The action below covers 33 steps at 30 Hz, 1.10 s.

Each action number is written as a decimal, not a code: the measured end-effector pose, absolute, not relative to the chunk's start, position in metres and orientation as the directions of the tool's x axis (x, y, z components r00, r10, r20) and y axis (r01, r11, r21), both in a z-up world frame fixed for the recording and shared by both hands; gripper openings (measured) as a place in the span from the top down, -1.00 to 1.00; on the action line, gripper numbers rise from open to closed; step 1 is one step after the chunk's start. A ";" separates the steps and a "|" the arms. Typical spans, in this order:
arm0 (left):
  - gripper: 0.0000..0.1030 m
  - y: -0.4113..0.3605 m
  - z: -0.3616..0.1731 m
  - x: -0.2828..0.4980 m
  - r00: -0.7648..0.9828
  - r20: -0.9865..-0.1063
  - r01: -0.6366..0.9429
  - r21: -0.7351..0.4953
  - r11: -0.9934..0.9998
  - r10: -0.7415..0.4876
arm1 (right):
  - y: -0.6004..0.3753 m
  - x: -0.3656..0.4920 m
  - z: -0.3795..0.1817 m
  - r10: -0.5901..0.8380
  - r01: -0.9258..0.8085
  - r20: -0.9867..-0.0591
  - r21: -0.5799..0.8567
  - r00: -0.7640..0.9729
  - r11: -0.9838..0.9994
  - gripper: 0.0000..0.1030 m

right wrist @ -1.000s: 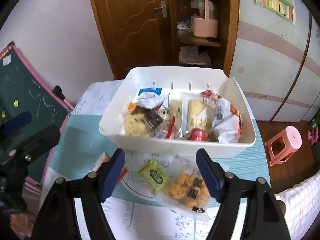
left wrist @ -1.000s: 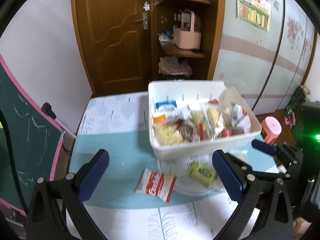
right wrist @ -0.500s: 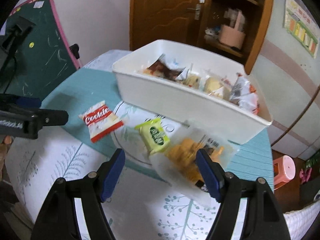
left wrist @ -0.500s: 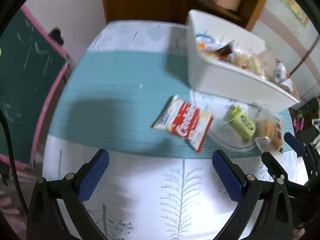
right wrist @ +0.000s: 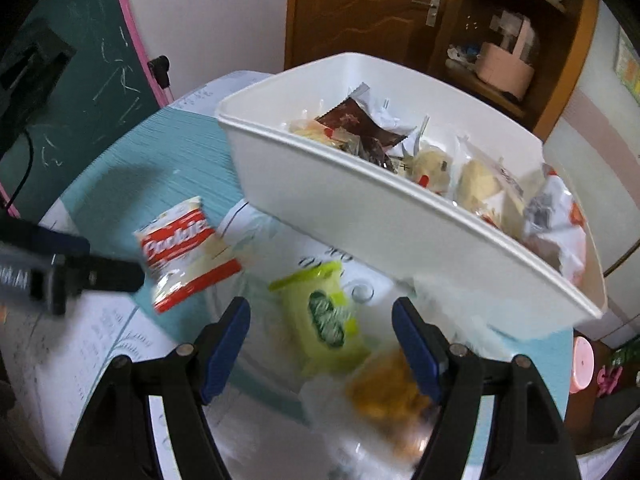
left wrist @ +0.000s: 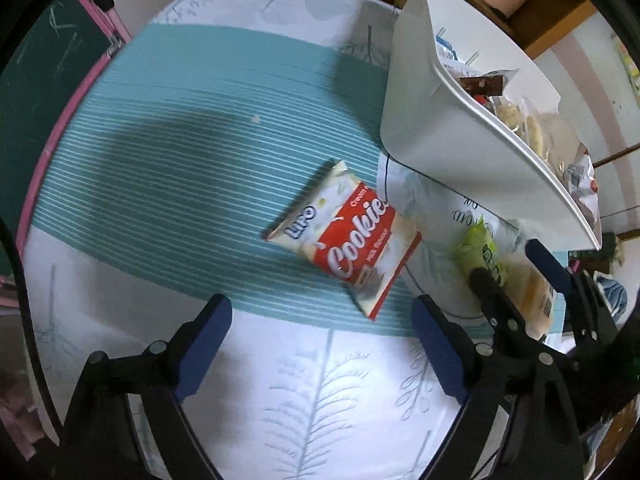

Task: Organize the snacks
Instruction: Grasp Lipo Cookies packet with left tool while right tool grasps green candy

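Left wrist view shows the left gripper (left wrist: 320, 344) with its jaws wide, just narrowing, and nothing between them, poised above the red-and-white cookie packet (left wrist: 346, 238) lying flat on the teal stripe of the tabletop (left wrist: 160, 128), just left of the white bin (left wrist: 424, 128). Right wrist view shows the right gripper (right wrist: 322, 340) with jaws moderately spread and empty over the green packet (right wrist: 324, 316), which lies near the bin's front wall and beside a clear bag of orange snacks (right wrist: 384, 396). The likely trouble is a flat, slick wrapper: jaws closing on the cookie packet may slide it across the cloth or pinch only a crimped edge. The two grippers also work close together and could collide. The bin is already heaped with wrapped snacks, so added packets may spill over its rim.
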<state>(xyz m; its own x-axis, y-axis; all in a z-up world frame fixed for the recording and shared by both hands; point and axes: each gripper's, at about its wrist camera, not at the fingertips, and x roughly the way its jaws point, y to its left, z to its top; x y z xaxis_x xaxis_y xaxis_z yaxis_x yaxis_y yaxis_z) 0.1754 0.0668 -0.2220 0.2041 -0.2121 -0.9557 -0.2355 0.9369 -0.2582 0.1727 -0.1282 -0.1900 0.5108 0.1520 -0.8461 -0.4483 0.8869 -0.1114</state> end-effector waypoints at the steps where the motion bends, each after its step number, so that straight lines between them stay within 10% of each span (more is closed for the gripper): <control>1: -0.74 0.066 -0.224 0.178 0.198 -0.956 -0.245 -0.262 0.933 -0.216 | -0.129 0.178 -0.193 0.156 -0.451 -0.855 -0.099 0.495 0.887 -0.43; 10: -0.73 0.058 -0.231 0.209 0.199 -0.964 -0.300 -0.234 0.925 -0.179 | -0.123 0.171 -0.209 0.223 -0.499 -0.887 -0.009 0.404 0.867 0.27; 30: -0.73 -0.003 -0.237 0.259 0.216 -0.976 -0.314 -0.046 0.948 0.024 | -0.150 0.085 -0.213 0.404 -0.337 -0.833 0.283 0.378 0.898 0.29; 33: -0.42 -0.017 -0.231 0.256 0.244 -0.968 -0.296 -0.010 0.955 0.065 | -0.151 0.084 -0.214 0.413 -0.326 -0.828 0.299 0.378 0.897 0.29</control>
<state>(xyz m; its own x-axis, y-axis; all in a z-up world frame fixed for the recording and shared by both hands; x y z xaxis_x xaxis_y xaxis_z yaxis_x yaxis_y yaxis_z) 0.2563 -0.0172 -0.2309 0.2439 0.0651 -0.9676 -0.2959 0.9552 -0.0103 0.0838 -0.1510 -0.2137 0.3783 0.4133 -0.8283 -0.3258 0.8970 0.2988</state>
